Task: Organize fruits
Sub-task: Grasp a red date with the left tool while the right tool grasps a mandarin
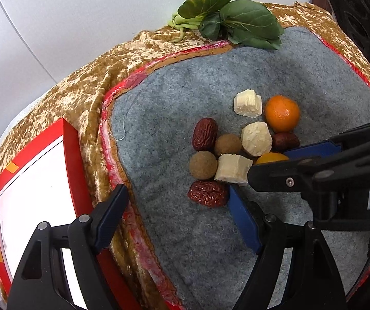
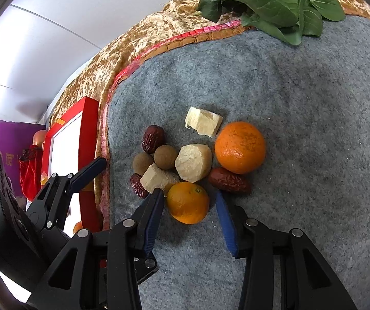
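Looking along the left gripper (image 1: 178, 213), its fingers stand wide apart, empty, with a red date (image 1: 207, 193) just ahead. Right view: the right gripper (image 2: 190, 201) straddles the small orange (image 2: 187, 202), fingers part-open, gaps showing on both sides.

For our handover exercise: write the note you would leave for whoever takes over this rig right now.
Right gripper: open, jaws either side of the smaller orange, not yet pressing it.
Left gripper: open, holding nothing, near the red tray.
The larger orange, red dates, longans and pale chunks sit piled on the grey mat.
Done: nothing sorted that I can see. Left: everything.
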Demonstrator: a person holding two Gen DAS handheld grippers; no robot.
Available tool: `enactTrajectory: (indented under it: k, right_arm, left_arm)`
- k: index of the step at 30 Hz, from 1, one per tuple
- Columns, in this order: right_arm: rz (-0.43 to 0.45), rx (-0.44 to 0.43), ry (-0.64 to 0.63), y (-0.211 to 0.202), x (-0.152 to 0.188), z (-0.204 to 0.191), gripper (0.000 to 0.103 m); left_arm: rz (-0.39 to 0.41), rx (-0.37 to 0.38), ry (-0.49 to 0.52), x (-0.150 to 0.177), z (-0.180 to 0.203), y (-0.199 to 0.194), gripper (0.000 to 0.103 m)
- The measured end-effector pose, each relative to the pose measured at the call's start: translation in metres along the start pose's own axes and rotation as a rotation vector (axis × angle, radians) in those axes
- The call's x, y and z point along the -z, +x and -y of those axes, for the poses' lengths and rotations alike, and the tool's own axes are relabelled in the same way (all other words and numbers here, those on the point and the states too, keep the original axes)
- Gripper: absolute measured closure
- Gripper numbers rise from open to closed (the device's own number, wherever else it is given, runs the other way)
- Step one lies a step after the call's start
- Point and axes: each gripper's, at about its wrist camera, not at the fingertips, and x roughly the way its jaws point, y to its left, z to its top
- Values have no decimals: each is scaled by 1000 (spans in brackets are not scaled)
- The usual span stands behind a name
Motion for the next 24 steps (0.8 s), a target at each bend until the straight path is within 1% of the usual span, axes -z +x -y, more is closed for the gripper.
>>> enactTrajectory:
  k: [3, 4, 5, 7, 8, 9, 10, 11, 13, 14, 16, 19, 22, 24]
  right_arm:
    - [8, 6, -6, 1, 0, -3, 60]
    - [10, 7, -9, 1, 0, -4, 61]
    - [9, 5, -12, 3, -1, -7, 65]
    - [5, -4, -13, 4, -1, -9, 69]
    - [6, -2, -13, 5, -1, -10, 69]
    - [8, -2, -15, 5, -1, -11, 69]
    - [8, -3, -13, 5, -1, -10, 69]
    - [7, -4, -12, 6, -1, -11, 69]
    - [3, -7, -12, 5, -1, -9, 69]
    - [2, -9, -10, 5, -1, -10, 69]
    - [0, -12, -10, 5, -1, -9, 69]
    - [-3, -20, -8, 1, 0, -5, 69]
    - [-1, -24, -6, -3, 1, -3, 69]
    - [-2, -34, -8, -5, 2, -4, 69]
  left_arm:
    - [12, 1, 16, 1, 1, -1, 32]
    - [14, 9, 23, 1, 3, -2, 39]
    - [14, 18, 27, 2, 5, -2, 45]
    - [17, 15, 43, 3, 8, -3, 46]
    - [20, 21, 46, 3, 8, -3, 51]
    - [19, 43, 43, 3, 7, -3, 54]
    - [16, 65, 35, 3, 6, -3, 61]
    - [15, 78, 28, 3, 5, -3, 63]
    - [21, 74, 40, 3, 7, -5, 65]
    - [20, 76, 43, 4, 8, -5, 69]
    - [21, 86, 46, 4, 10, -6, 74]
    - [23, 81, 41, 5, 9, -8, 74]
    - [32, 85, 13, 7, 4, -12, 74]
    - [34, 73, -2, 10, -1, -17, 74]
